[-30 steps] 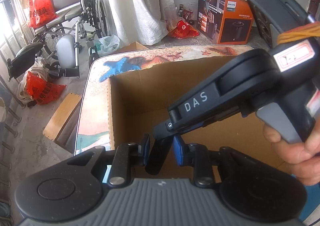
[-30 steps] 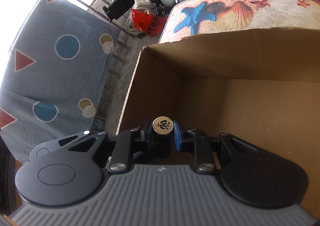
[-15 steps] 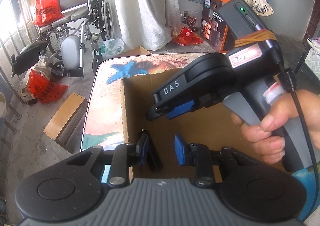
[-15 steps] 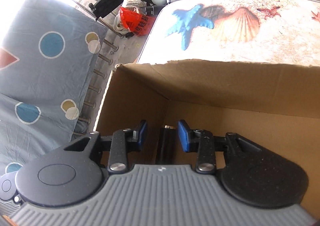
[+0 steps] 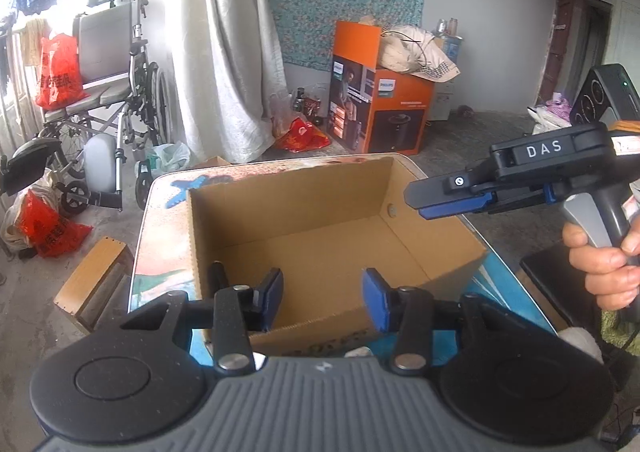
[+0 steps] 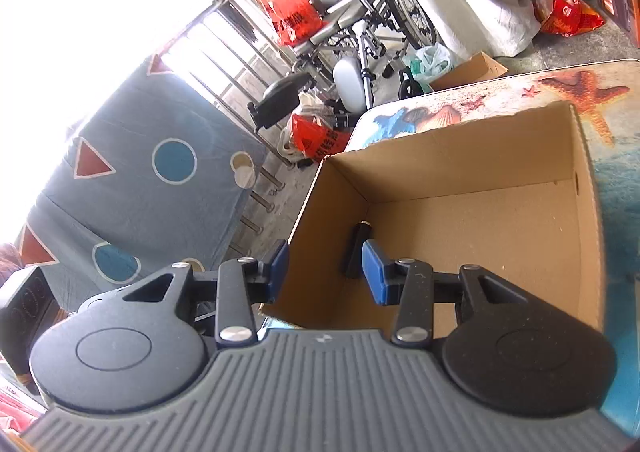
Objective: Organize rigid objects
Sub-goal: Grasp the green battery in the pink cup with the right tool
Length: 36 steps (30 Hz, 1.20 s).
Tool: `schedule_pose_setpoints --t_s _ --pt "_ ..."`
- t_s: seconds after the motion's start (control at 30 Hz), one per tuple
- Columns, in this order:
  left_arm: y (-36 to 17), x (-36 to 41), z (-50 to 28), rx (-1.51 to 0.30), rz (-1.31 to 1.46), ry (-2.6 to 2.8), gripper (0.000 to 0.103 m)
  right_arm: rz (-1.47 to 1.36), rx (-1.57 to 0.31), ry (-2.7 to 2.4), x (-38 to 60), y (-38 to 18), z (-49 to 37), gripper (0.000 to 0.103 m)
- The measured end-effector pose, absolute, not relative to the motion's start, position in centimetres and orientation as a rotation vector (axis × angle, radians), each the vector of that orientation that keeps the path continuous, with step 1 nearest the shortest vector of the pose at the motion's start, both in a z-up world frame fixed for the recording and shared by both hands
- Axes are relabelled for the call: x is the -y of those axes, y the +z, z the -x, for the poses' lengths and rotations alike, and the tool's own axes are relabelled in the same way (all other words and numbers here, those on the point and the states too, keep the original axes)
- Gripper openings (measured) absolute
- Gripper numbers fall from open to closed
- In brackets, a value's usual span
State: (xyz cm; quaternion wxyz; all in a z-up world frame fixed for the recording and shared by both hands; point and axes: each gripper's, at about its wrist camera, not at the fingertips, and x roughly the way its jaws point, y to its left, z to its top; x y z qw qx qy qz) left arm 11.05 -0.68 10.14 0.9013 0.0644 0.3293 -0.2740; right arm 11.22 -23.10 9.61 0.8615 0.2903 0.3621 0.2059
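Cardboard, brown and open-topped, forms the rectangular box that sits on the counter, whose top is printed with seashells and starfish. Inside the box, a dark cylindrical object with a pale top end stands leaning in the left near corner, against the left wall; in the left wrist view the same dark cylinder shows just inside that wall. The rest of the box floor seen from both cameras is bare cardboard.

Above the near edge of the box, the left tool hangs with its blue-padded fingers spread wide and nothing between them. The right tool is likewise spread wide and grips nothing; its left finger sits outside the left wall of the box, while its right finger is over the inside, just beside the dark cylinder, though contact cannot be judged. Seen from the left wrist camera, the right tool hovers at the right side of the box, above its right rim, held by the person's right hand.

Beyond the far side of the box stand a grey wheelchair, an orange printed appliance carton and a pale hanging curtain. To the left of the box, a blue cloth with circles and triangles hangs on a railing.
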Motion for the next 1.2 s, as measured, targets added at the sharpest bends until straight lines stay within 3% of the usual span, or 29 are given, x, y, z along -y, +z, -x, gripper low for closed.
schedule_pose_setpoints --t_s 0.2,0.43,0.6,0.67,0.93,1.2 --pt "4.8 3.2 -6.0 -0.735 -0.202 -0.688 0.045 -0.751 -0.725 0.319 24.9 3.4 0.5 0.04" --pt "-1.0 7.2 -4.8 -0.793 -0.369 -0.682 0.041 -0.927 -0.801 0.204 23.0 -5.1 4.9 0.04" --pt "-2.2 7.8 -5.2 -0.796 -0.39 -0.685 0.04 -0.894 -0.793 0.186 21.8 -5.8 3.9 0.039" --pt "-2.4 7.9 -5.5 -0.807 -0.396 -0.694 0.032 -0.87 -0.81 0.172 21.4 -6.0 2.7 0.038" --pt "-3.7 8.9 -6.2 -0.838 -0.419 -0.726 0.023 -0.82 -0.83 0.138 20.9 -6.6 0.7 0.031" --pt "-4.3 9.3 -7.2 -0.858 -0.433 -0.734 0.022 -0.816 -0.831 0.117 21.0 -7.5 -0.6 0.027"
